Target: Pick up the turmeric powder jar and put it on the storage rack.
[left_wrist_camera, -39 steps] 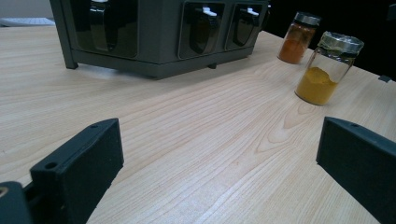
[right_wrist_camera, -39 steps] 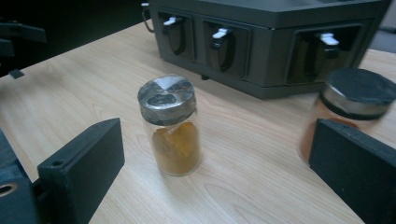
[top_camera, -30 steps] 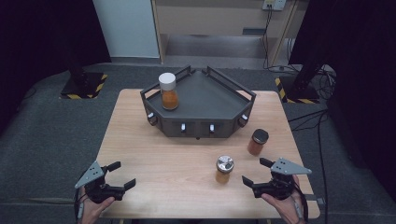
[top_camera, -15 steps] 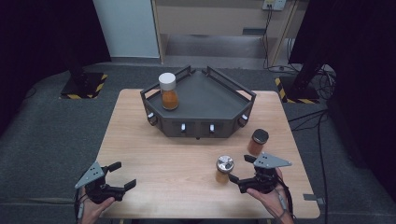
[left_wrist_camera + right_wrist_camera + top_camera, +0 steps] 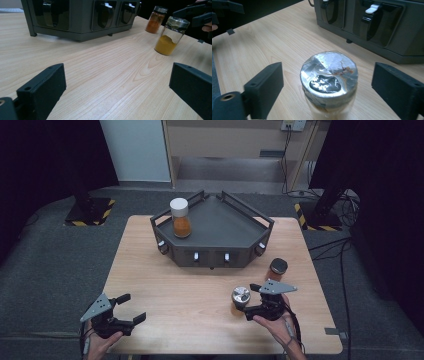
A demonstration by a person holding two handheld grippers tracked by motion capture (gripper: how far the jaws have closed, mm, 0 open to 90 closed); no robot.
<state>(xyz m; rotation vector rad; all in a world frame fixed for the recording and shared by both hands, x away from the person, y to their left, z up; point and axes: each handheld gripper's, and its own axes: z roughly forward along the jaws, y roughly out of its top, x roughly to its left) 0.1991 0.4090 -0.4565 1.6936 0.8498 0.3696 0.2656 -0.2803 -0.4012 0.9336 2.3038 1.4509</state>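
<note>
The right gripper (image 5: 254, 301) sits low over the near right part of the wooden table (image 5: 190, 290), held in the person's right hand (image 5: 278, 324). Its 2 black jaws stand wide apart, 1 on each side of a foil-capped glass jar (image 5: 241, 296) of yellow powder. In the right gripper view the jar (image 5: 329, 79) stands upright between the jaws with clear gaps on both sides, so neither jaw touches it. The foil cap is crinkled and carries a reddish smear.

The left gripper (image 5: 131, 308) rests at the near left edge of the table in the left hand (image 5: 98, 343). Its jaws are also spread wide with nothing between them; the left gripper view shows only bare wood grain in that gap. From there the yellow-powder jar (image 5: 172, 35) appears far off to the right, with the other gripper's dark jaws just beside its top.

A second jar with a dark lid (image 5: 277, 268) and orange-brown contents stands behind and to the right of the foil-capped one, near the front right corner of the dark grey angular tray stand (image 5: 235, 222). The 2 jars are apart. On top of the stand, near its left rail, a white-capped jar (image 5: 180, 217) half full of orange powder stands upright. The stand's front faces carry small white-tipped latches (image 5: 372, 9).
</note>
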